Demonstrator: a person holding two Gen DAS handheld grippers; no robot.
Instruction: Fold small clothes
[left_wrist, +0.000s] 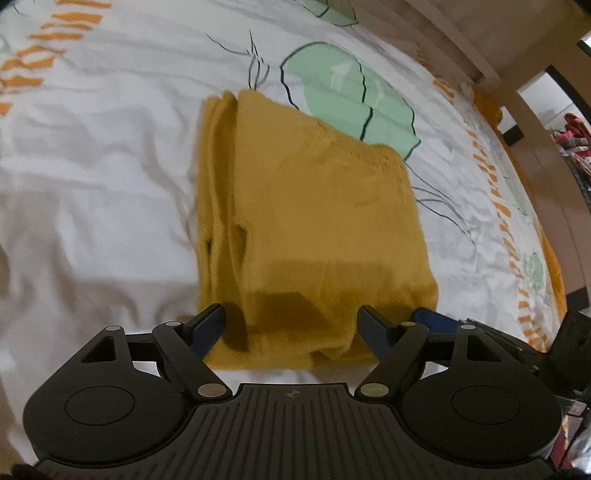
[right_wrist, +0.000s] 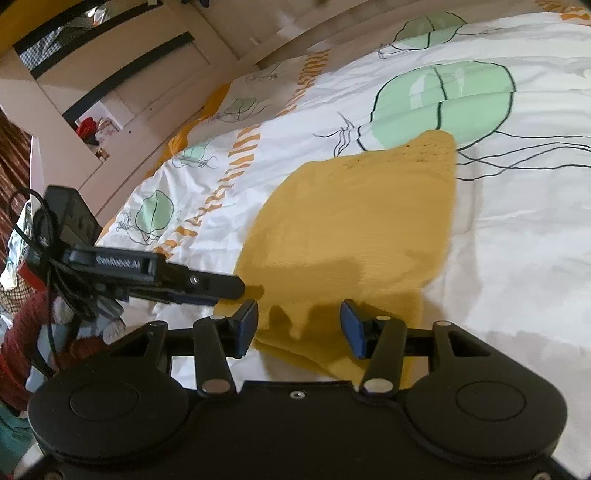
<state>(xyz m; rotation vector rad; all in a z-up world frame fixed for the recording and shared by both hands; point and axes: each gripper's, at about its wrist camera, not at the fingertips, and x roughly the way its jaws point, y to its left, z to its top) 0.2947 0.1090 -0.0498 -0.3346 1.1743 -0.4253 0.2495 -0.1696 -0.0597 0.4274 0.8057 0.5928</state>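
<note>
A mustard-yellow knitted garment (left_wrist: 306, 221) lies folded into a rough rectangle on the white patterned bedsheet (left_wrist: 92, 166). My left gripper (left_wrist: 291, 325) is open, its blue-padded fingers spread on either side of the garment's near edge. In the right wrist view the same garment (right_wrist: 354, 229) lies ahead, and my right gripper (right_wrist: 299, 325) is open over its near corner. The left gripper (right_wrist: 207, 284) shows at the left of the right wrist view, its tip by the garment's edge. Part of the right gripper (left_wrist: 439, 321) shows beside the left one.
The sheet carries green leaf prints (left_wrist: 354, 99) and orange stripe borders (right_wrist: 236, 155). A wooden bed frame and cupboards (right_wrist: 122, 74) run along the far side. A person's red sleeve (right_wrist: 26, 332) is at the lower left.
</note>
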